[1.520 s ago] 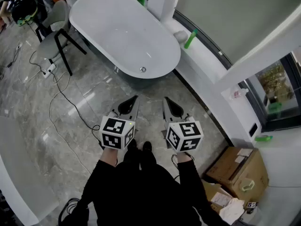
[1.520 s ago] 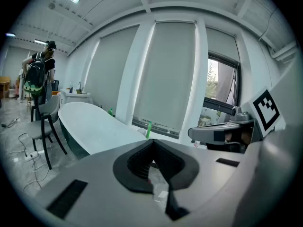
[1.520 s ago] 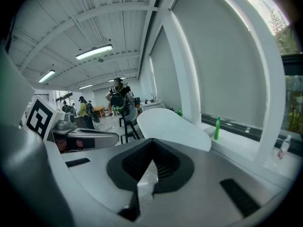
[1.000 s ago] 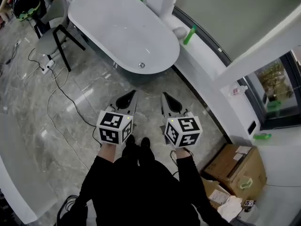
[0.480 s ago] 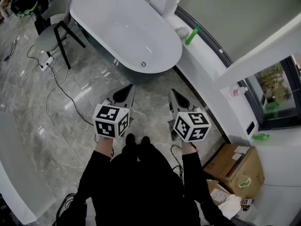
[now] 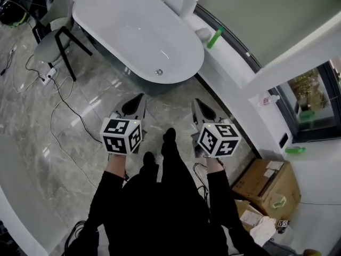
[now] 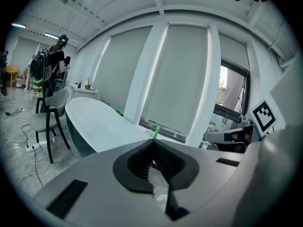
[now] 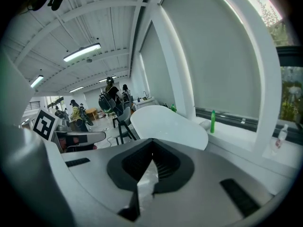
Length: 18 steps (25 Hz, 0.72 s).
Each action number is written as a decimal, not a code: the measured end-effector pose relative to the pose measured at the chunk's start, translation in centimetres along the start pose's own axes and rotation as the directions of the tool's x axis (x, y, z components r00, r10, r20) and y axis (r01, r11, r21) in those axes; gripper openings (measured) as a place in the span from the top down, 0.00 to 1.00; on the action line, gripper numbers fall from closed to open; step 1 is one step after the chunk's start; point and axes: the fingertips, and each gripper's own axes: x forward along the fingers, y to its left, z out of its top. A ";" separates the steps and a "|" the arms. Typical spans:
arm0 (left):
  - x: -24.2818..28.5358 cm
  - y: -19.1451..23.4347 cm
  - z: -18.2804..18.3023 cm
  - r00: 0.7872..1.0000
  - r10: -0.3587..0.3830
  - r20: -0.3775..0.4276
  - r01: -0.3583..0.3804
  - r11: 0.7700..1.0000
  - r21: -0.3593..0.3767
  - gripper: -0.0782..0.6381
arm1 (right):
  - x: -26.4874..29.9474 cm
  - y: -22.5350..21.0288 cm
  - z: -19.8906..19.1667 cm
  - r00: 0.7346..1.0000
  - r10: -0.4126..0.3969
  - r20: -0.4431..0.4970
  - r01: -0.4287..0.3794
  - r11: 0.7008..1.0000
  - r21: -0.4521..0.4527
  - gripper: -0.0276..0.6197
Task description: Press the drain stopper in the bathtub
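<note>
Head view: stopper at tub's near end, well apart from left tongs & right tongs, so long reach over rim may miss it; left gripper view: tips together, empty; right gripper view: same, poss. skid off stopper.
</note>
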 end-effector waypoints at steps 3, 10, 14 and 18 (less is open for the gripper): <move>1.3 0.3 -0.1 1.000 0.000 -0.013 0.000 1.000 -0.013 0.88 | 1.0 -0.9 0.6 1.000 -0.007 -0.001 0.007 1.000 0.007 0.95; 6.5 1.6 0.9 0.999 0.011 -0.039 -0.011 1.000 -0.004 0.88 | 5.9 -3.4 3.2 1.000 0.020 -0.016 -0.019 1.000 0.002 0.95; 10.1 2.5 1.6 0.998 0.023 -0.056 -0.023 1.000 0.002 0.88 | 9.2 -5.2 4.9 0.999 0.044 -0.032 -0.044 0.999 -0.007 0.95; 13.7 3.6 1.8 0.996 0.043 -0.078 -0.044 0.999 -0.011 0.88 | 12.4 -7.4 6.0 0.996 0.060 -0.058 -0.061 0.998 -0.011 0.95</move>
